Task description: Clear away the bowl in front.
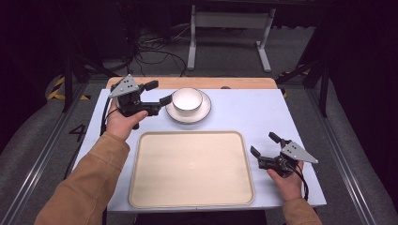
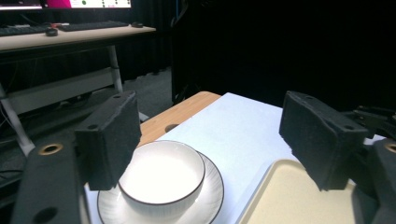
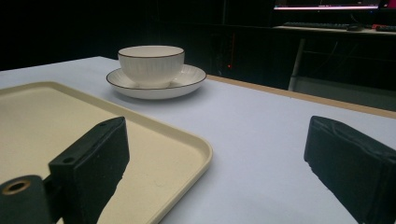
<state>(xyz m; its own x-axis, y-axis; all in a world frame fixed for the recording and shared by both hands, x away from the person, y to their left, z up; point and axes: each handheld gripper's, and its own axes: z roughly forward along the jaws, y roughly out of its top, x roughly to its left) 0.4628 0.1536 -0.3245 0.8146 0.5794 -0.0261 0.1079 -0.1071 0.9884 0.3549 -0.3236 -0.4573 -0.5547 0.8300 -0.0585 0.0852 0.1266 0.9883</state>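
Bowl (image 1: 187, 99) and plate (image 1: 204, 112) were together at the far side of the white table (image 1: 263, 112); the bowl sat in the middle of the plate, upright, and both were white with a thin dark rim. The left gripper (image 1: 158, 93) was held just beside them, on their left, a little above the table. Its two black jaws were spread wide, with nothing between them, and one jaw tip came very near to the rim of the bowl; if it touched, I could not tell. In the left gripper view the bowl (image 2: 162, 176) stood low between the jaws, closer to the left one.

Nearer to the person lay a large cream tray (image 1: 141, 187), flat on the table, just in front of the plate but not touching it. The right gripper (image 1: 264, 144) rested at the right edge of the tray, close to the table. Its jaws were also spread apart and held nothing. In the right gripper view the corner of the tray (image 3: 196, 147) was between the jaws, and the bowl (image 3: 150, 63) was well apart, further back.
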